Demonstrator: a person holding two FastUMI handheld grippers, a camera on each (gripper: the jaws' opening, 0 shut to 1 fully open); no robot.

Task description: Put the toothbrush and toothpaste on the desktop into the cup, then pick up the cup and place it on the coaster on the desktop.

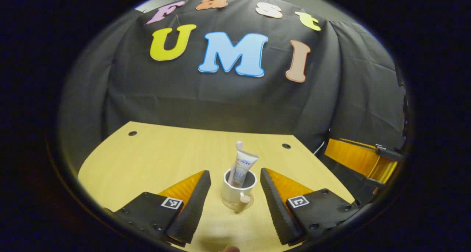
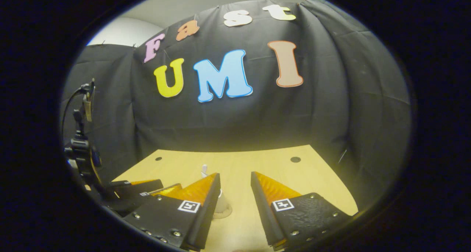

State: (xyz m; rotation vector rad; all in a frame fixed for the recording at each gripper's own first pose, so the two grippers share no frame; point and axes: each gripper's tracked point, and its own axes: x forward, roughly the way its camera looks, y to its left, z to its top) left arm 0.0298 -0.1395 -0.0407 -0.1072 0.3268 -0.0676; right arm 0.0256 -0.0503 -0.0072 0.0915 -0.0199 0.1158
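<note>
Left gripper point(image 1: 235, 185): jaws spread wide, holding nothing, flanking the white ceramic cup point(image 1: 238, 190).

Cup: upright on the round pale coaster point(image 1: 238, 205) on the light wooden desktop point(image 1: 154, 160), handle toward the camera; the white toothpaste tube point(image 1: 243, 167) and the pale toothbrush point(image 1: 238, 146) stand inside.

Right gripper point(image 2: 235, 187): jaws apart, empty, the cup's base point(image 2: 222, 206) just beside its left finger.

Placement looks complete; best finish is drawing both grippers straight back, fingers wide, avoiding the handle.
</note>
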